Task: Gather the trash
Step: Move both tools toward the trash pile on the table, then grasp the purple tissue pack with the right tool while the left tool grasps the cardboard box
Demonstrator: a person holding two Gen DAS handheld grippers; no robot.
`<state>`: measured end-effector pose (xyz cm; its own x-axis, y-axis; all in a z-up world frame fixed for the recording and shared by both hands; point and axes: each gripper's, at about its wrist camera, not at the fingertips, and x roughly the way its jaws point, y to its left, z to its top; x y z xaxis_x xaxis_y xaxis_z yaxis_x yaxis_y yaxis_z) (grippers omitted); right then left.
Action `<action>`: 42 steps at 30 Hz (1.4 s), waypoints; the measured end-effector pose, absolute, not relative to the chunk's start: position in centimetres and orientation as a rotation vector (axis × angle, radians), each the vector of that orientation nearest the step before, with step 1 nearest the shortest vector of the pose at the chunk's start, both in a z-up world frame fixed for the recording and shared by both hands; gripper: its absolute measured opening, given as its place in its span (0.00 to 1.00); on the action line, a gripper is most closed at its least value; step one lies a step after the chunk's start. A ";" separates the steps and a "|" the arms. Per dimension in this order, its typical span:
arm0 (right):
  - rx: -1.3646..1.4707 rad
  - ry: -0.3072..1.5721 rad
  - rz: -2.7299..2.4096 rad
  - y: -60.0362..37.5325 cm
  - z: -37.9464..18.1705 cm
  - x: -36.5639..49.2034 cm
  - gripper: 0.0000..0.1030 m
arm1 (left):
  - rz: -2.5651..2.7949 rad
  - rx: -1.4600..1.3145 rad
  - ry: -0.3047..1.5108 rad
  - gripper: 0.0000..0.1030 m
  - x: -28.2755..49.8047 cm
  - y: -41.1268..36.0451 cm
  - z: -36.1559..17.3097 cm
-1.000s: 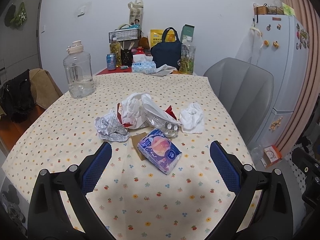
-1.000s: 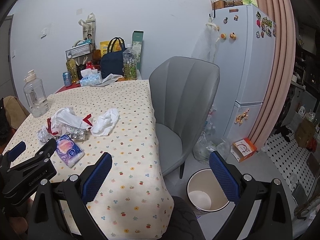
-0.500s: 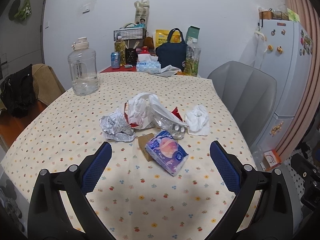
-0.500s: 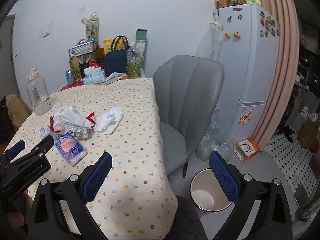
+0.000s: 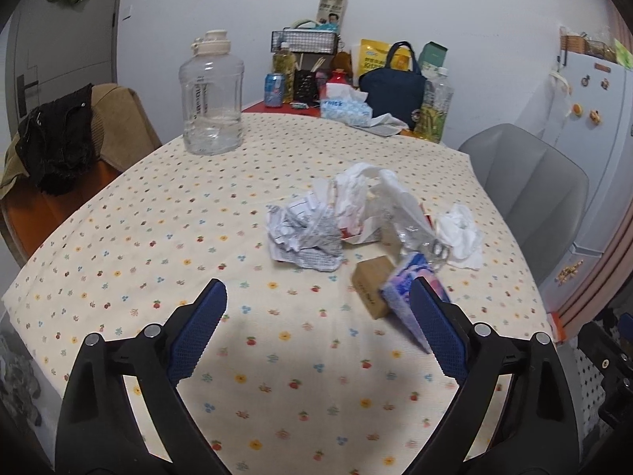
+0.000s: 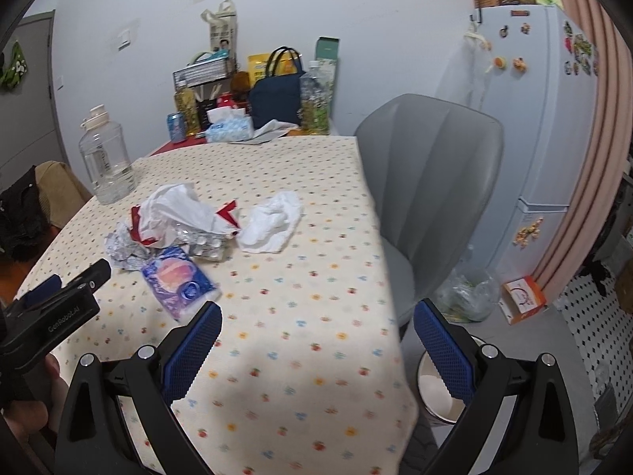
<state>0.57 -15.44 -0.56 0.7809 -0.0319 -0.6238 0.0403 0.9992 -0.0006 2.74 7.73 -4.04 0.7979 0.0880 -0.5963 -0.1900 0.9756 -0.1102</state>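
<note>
A heap of trash lies mid-table: crumpled printed paper (image 5: 304, 233), a white plastic bag (image 5: 364, 194) over red-and-white packaging, a blister pack (image 6: 203, 243), a white tissue wad (image 5: 461, 233) (image 6: 273, 225), a small cardboard box (image 5: 374, 283) and a purple tissue packet (image 5: 407, 285) (image 6: 178, 281). My left gripper (image 5: 318, 332) is open and empty, just short of the heap; it also shows in the right wrist view (image 6: 59, 304). My right gripper (image 6: 316, 352) is open and empty over the table's right edge. A white bin (image 6: 439, 388) stands on the floor below it.
A large clear water jug (image 5: 211, 95) stands at the far left of the table. Bottles, a can, a tissue box and a navy bag (image 5: 391, 83) crowd the back. A grey chair (image 6: 427, 182) stands to the right, a fridge (image 6: 554, 126) beyond it.
The left gripper has swung left, so the heap now sits right of centre in its view. The right gripper has turned left toward the table. Both stay open.
</note>
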 end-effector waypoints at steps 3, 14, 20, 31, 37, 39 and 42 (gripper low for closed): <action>0.016 0.692 -0.002 -14.5 -1.1 1.5 0.92 | 0.170 -0.174 0.651 0.86 3.3 8.5 -4.6; -0.013 0.751 0.144 -9.8 -3.2 4.6 0.85 | 0.234 -0.193 0.685 0.85 4.5 11.3 -6.0; -0.029 0.807 0.213 -7.6 -4.9 5.8 0.79 | 0.266 -0.212 0.706 0.85 4.8 13.2 -6.9; -0.063 0.896 0.261 -4.7 -8.2 7.8 0.49 | 0.270 -0.231 0.741 0.85 4.7 14.4 -7.8; -0.039 0.891 0.264 -5.4 -7.9 7.9 0.13 | 0.251 -0.218 0.748 0.85 5.2 13.4 -7.7; -0.032 0.886 0.253 -6.1 -7.6 7.7 0.12 | 0.236 -0.217 0.753 0.85 5.4 12.7 -7.7; -0.011 0.875 0.226 -7.7 -7.2 7.5 0.12 | 0.213 -0.202 0.757 0.85 5.8 11.5 -7.6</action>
